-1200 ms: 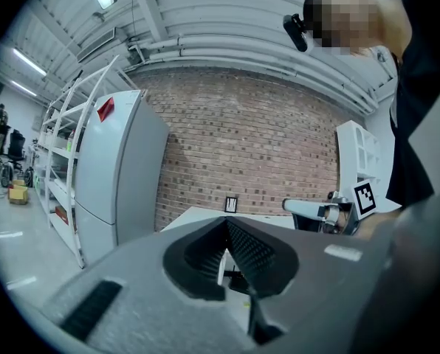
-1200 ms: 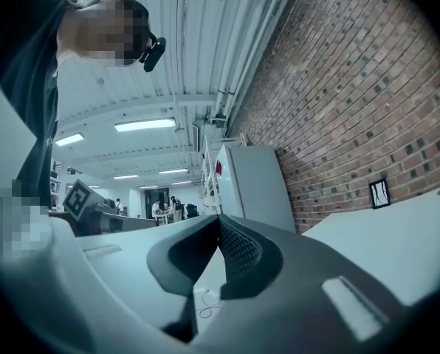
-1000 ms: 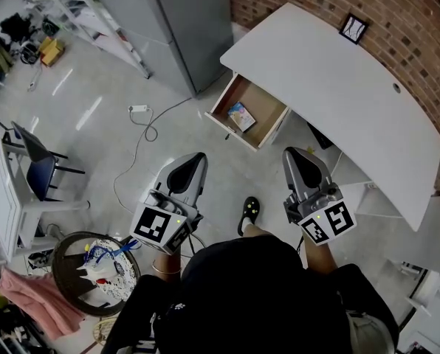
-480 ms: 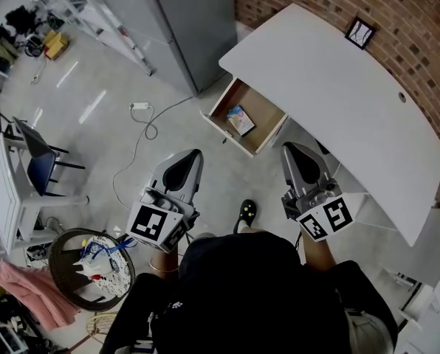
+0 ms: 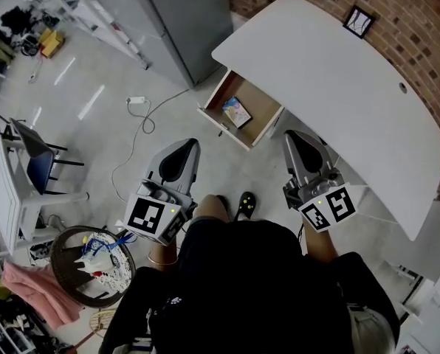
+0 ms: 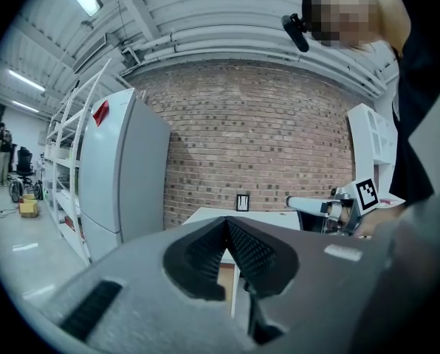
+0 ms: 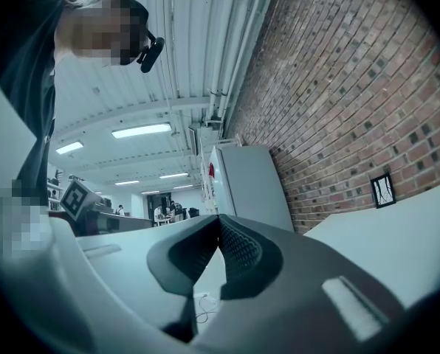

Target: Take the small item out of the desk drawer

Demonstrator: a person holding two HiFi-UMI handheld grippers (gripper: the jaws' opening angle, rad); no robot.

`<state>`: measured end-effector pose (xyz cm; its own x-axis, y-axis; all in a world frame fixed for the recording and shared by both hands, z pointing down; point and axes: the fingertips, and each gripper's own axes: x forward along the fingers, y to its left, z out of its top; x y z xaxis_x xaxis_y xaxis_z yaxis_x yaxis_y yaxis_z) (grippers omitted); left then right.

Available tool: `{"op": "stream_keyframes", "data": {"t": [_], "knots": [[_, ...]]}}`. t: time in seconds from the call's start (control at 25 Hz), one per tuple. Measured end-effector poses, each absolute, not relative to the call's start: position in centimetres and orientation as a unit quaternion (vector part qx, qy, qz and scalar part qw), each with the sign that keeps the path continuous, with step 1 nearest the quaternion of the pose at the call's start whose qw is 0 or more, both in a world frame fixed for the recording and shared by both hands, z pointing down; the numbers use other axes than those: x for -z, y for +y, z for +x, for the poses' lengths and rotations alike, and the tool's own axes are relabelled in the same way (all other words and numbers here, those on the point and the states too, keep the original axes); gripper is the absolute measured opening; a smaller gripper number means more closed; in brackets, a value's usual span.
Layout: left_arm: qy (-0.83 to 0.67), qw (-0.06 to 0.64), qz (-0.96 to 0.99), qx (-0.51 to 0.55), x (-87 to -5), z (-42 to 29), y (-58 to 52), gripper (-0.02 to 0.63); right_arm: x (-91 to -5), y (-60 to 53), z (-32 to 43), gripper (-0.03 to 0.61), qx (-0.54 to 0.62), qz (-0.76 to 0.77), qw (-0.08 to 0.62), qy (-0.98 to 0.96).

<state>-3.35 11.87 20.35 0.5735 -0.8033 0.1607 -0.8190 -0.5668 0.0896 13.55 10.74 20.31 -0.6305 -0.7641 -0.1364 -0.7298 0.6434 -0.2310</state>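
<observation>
The drawer [image 5: 243,108] is already pulled out from under the front edge of the white table [image 5: 338,102], near its left end, so the opening step looks done. The small item [image 5: 237,112], a flat colourful packet or box, lies on the drawer's bare wooden bottom, closer to its left side, with nothing else in the drawer.

Neither tool has reached it. The left hand-held gripper [image 5: 184,150] hangs over the floor [image 5: 94,109], well apart from the drawer and below it in the head view. In its own view, the left hand-held gripper [image 6: 226,224] has its ribbed pads pressed together with nothing between them. The right hand-held gripper [image 5: 297,139] sits just off the table's front edge, to the right of the drawer. Its own view shows the right hand-held gripper [image 7: 218,220] with jaws likewise closed and empty, pointing out over the room rather than down into the drawer.

So the task seems to be at its approach stage. What is left, by my reading, is nearly all the handling: bring one tool over the open drawer, spread its jaws, close them on the small item and lift it clear. The item lies flat on the drawer bottom, which may make it awkward to pinch.
</observation>
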Motion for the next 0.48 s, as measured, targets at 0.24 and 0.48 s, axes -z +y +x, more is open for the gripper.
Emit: {"op": "stream_keyframes", "data": {"t": [0.24,0.48], "knots": [[-0.44,0.071,0.894,-0.053,-20.3,-2.1,9.9,-0.002,-20.3,10.4,15.3,0.011,0.073,-0.439,0.116,0.888],[-0.396,0.06,0.915,-0.055,-20.3,0.0,7.1,-0.002,-20.4,9.3,17.1,0.011,0.068,-0.476,0.114,0.869]]}}
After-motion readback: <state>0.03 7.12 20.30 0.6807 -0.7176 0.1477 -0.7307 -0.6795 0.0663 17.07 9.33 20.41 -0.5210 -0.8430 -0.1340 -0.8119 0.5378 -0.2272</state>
